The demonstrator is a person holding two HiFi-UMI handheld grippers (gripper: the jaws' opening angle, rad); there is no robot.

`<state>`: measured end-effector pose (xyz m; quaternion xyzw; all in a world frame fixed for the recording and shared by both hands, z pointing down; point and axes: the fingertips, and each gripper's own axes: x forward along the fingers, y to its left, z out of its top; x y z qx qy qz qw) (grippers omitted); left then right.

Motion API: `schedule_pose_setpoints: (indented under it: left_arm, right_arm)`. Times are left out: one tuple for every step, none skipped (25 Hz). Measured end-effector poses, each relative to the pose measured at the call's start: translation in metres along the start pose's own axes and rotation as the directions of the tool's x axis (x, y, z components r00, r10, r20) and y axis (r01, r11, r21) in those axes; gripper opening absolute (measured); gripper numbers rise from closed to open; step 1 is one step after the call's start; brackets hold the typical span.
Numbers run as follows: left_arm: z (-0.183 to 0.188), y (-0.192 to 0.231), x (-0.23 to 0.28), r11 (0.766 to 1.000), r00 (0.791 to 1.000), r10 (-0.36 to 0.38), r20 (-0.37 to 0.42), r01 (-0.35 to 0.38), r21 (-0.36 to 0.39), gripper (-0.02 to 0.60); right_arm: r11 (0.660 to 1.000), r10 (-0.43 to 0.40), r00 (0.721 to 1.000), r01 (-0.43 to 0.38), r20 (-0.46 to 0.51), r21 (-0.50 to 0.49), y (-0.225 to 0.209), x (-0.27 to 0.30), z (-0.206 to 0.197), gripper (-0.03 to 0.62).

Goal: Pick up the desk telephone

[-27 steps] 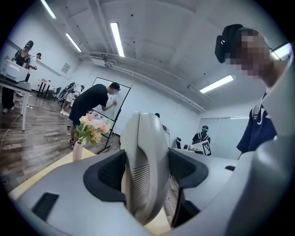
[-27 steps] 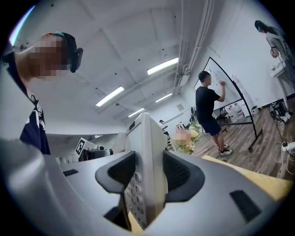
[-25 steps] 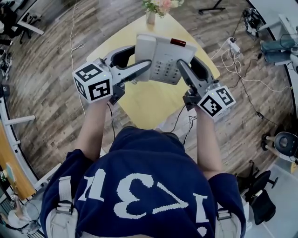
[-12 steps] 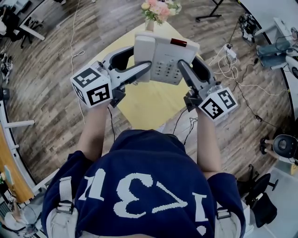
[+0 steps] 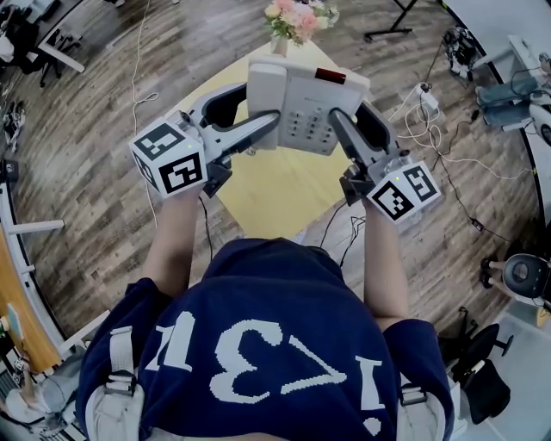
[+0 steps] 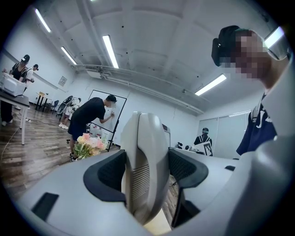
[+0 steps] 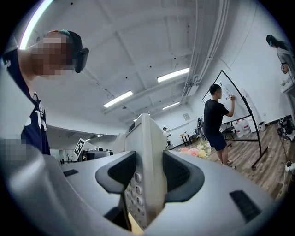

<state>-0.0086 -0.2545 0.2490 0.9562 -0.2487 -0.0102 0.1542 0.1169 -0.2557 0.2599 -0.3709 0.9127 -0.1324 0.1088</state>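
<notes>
Reaching forward from the chest, both forearms stretch out over the yellow counter (image 5: 267, 194), bare below short blue sleeves. The two tools lie about level and angle in toward each other. The left tool (image 5: 263, 102) is clamped on the handset side of the phone (image 5: 306, 108); in its own view the dark pads press flat on either face of the pale casing. The right tool (image 5: 346, 108) is clamped on the keypad side, jaws fairly wide, with the pads against the casing and the buttons showing just below them. The phone hangs between the two tools above the far half of the counter, tilted with its keypad toward the person; a strip of yellow shows under its lower edge in both gripper views.

Just beyond the phone, a vase of pink flowers (image 5: 297, 17) stands at the counter's far corner. White cables (image 5: 430, 103) trail over the wood floor to the right, and a black chair (image 5: 478, 366) sits lower right. Across the room a person in black (image 6: 90, 117) writes on a whiteboard (image 6: 119, 108).
</notes>
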Motion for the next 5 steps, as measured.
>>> schedule_pose_setpoints:
  left_arm:
    - [0.000,0.001,0.002,1.000,1.000,0.001,-0.002,-0.001,0.001,0.307]
    - [0.000,0.002,0.005,1.000,1.000,0.002,-0.005,-0.002,0.001,0.307]
    - [0.000,0.003,0.008,1.000,1.000,0.004,-0.008,-0.003,0.001,0.307]
    - [0.000,0.004,0.010,1.000,1.000,0.005,-0.010,-0.005,0.000,0.308]
    - [0.001,0.005,0.013,1.000,1.000,0.006,-0.012,-0.006,-0.001,0.308]
  right_arm:
    - [1.000,-0.001,1.000,0.001,-0.002,0.002,-0.002,0.000,0.000,0.201]
    - [1.000,-0.001,1.000,0.001,-0.005,0.004,-0.005,0.001,0.000,0.201]
    - [1.000,-0.001,1.000,0.001,-0.007,0.006,-0.008,0.001,0.001,0.201]
    - [1.000,-0.002,1.000,0.002,-0.008,0.008,-0.011,0.001,0.001,0.201]
    - [1.000,-0.002,1.000,0.002,-0.010,0.009,-0.014,0.002,0.002,0.201]
